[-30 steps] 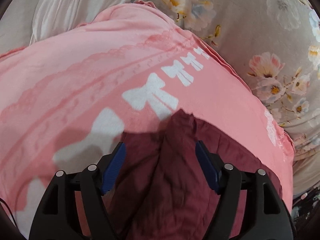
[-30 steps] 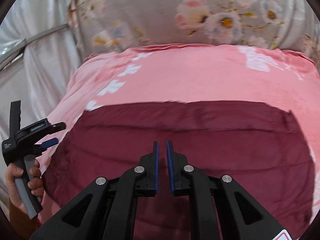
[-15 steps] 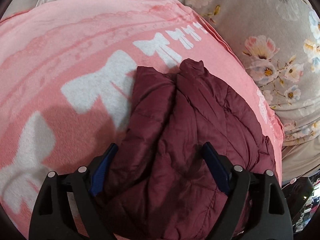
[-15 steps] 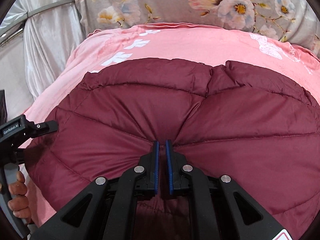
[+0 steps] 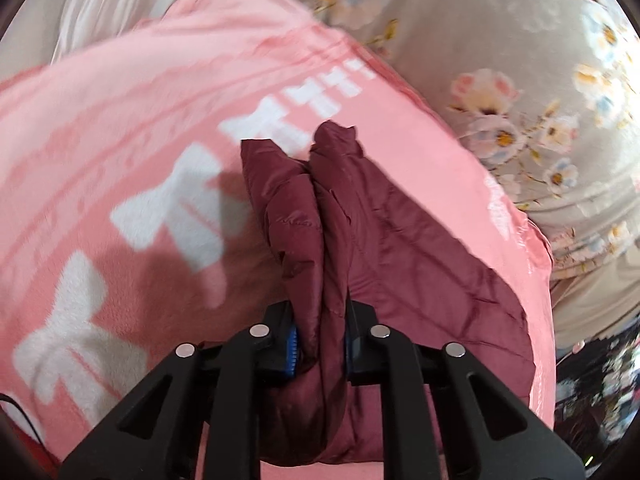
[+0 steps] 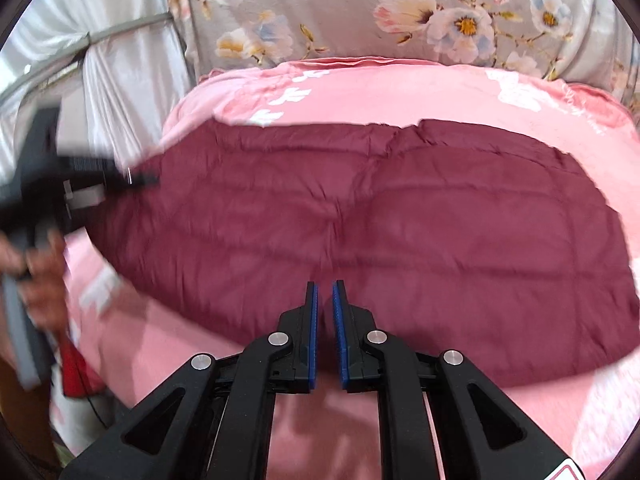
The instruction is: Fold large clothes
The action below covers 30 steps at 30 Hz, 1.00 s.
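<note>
A: Left wrist view first. What does the left gripper (image 5: 320, 342) have?

B: A thick bunch of the maroon puffer jacket (image 5: 340, 216). Its jaws are closing, and the blue pads (image 5: 292, 346) already press the padded cloth from both sides, so it is clenched on the jacket. The pinched fold rises as a ridge away from the jaws and ends in 2 small peaks.

A: And where does the jacket lie?

B: On the pink blanket (image 5: 120, 120) with the white bow shapes. In this view most of the jacket spreads to the right of the ridge. Beyond the blanket's far edge is a grey flowered sheet (image 5: 520, 40).

A: What about the right wrist view?

B: There the jacket (image 6: 400, 232) lies wide and rather flat across the blanket (image 6: 400, 88), its quilted seams showing. The right gripper (image 6: 324, 312) sits at the jacket's near edge with its jaws almost together, only a thin slit between the blue pads (image 6: 340, 332). I see no cloth in that slit, so it is closed on nothing.

A: Anything at the left edge there?

B: A hand (image 6: 36, 264), blurred, holding the other gripper's handle, its black body reaching to the jacket's left end. A white curtain (image 6: 120, 60) hangs behind it.
</note>
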Motion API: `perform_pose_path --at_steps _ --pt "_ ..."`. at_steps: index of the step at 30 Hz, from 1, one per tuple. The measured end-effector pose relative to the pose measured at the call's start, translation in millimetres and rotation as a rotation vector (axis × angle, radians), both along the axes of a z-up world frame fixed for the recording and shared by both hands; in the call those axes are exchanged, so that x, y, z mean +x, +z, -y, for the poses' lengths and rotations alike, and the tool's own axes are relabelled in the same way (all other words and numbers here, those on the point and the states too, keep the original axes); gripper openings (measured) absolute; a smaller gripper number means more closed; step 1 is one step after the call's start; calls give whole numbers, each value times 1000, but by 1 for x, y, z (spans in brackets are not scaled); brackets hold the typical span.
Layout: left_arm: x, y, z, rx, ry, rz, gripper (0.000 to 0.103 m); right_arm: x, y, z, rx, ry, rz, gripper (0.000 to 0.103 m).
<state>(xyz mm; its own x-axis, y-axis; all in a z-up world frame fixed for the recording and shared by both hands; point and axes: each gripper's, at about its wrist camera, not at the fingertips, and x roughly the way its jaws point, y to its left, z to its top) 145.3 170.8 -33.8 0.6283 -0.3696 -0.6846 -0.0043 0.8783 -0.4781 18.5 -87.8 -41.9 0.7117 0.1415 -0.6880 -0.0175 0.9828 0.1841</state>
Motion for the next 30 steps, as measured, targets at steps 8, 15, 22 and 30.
perform_pose_path --at_steps 8,15,22,30 --pt "-35 70 52 60 -103 170 14 -15 -23 -3 -40 2 -13 11" --pt "-63 106 122 145 -243 274 14 -25 -31 -18 -130 12 49 12" --pt "-70 113 192 231 -369 301 14 -47 -35 -23 -151 26 98 10" --pt "-62 101 247 275 -443 270 14 -75 -33 36 85 -84 48 10"
